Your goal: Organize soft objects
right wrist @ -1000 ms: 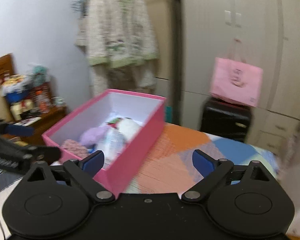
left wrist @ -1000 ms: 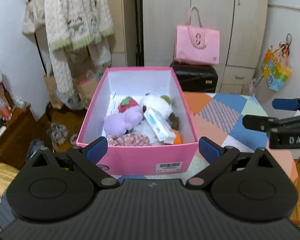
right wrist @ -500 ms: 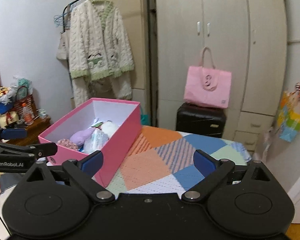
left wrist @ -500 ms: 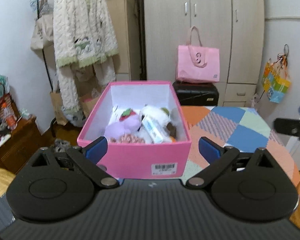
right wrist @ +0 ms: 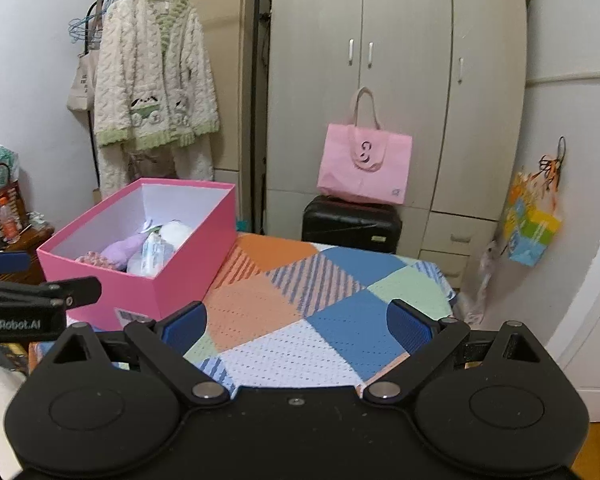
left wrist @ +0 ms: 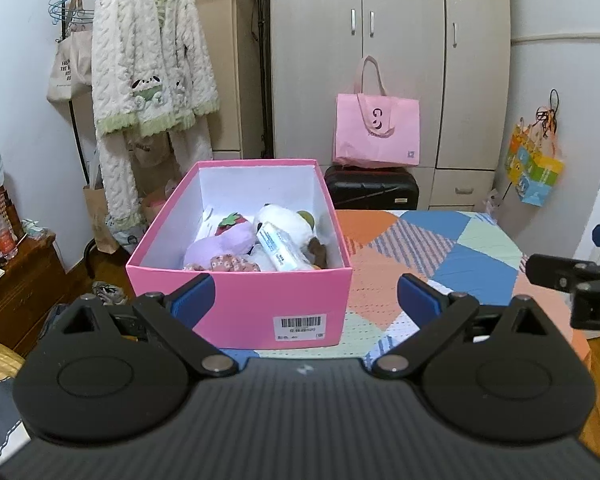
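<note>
A pink box (left wrist: 240, 300) stands on the patchwork table cover (left wrist: 432, 256). It holds several soft things: a purple plush (left wrist: 220, 245), a strawberry toy (left wrist: 232, 222), a white plush (left wrist: 284, 220), a tissue pack (left wrist: 282, 252) and a floral fabric piece (left wrist: 232, 262). My left gripper (left wrist: 306, 300) is open and empty, held just in front of the box. My right gripper (right wrist: 296, 324) is open and empty above the table cover (right wrist: 300, 304), to the right of the box (right wrist: 152, 276). Each gripper shows at the edge of the other's view.
Behind the table stand a black suitcase (left wrist: 372, 188) with a pink tote bag (left wrist: 376, 128) on it, and a wardrobe (left wrist: 400, 60). A white cardigan (left wrist: 148, 68) hangs on a rack at the left. A wooden side table (left wrist: 16, 276) is at the far left.
Both grippers have pulled back and levelled; the box now sits farther away in both views. Both stay open and empty.
</note>
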`<state>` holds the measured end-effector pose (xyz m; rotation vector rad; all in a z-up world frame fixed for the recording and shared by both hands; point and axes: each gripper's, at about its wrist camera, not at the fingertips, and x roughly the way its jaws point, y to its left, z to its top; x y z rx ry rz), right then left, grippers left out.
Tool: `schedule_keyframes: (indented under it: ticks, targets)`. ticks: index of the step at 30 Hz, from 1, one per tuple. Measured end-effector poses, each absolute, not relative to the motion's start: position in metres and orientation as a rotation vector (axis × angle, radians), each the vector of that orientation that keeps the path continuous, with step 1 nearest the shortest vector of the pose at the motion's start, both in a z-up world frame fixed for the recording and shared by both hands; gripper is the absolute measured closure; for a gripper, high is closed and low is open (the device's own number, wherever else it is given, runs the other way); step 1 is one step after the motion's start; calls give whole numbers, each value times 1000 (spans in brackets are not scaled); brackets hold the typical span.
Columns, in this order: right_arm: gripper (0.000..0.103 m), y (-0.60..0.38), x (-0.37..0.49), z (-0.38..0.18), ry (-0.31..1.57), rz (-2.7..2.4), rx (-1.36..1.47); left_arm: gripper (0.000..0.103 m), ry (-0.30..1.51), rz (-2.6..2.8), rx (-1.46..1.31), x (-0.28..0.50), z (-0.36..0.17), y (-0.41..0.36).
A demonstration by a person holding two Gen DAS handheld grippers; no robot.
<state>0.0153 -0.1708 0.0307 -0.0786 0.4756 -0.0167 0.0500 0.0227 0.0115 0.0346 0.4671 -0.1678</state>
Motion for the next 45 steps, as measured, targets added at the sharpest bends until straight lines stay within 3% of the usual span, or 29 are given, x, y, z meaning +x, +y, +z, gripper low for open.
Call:
schedule_keyframes:
  ticks: [45]
  targets:
    - [4,-176,-3,23,394,-135,-92,4,368,-141,51,32,0,18]
